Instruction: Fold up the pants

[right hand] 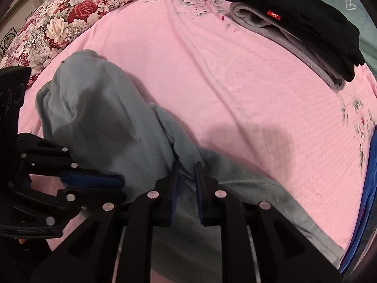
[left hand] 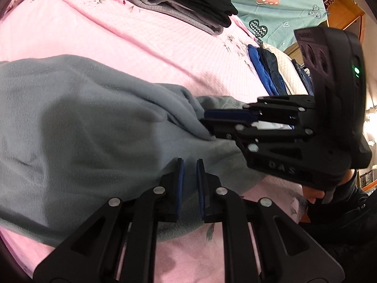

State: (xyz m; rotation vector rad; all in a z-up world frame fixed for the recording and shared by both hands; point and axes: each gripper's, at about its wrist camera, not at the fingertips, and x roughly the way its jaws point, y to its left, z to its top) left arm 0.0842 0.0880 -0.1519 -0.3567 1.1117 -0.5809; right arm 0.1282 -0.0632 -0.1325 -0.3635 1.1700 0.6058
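One pair of grey-blue fleece pants (right hand: 99, 127) lies on the pink bed (right hand: 212, 82), its long axis along the near edge, partly hidden by the claws. The left claw (left hand: 188, 186) pinches its near edge. The right claw (right hand: 186, 184) is nearly closed on a fold. Two folded garments (right hand: 306, 28) are stacked by the far edge.

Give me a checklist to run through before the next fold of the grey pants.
1. Left gripper nearly shut over the grey pants: grip cannot tell.
2. Right gripper pinching the pants: cannot tell.
3. Both grippers close together at one end: ok.
4. Bare pink bedspread beyond the pants: ok.
5. Folded stack well apart: ok.
6. Pants flat: not ok, bunched.
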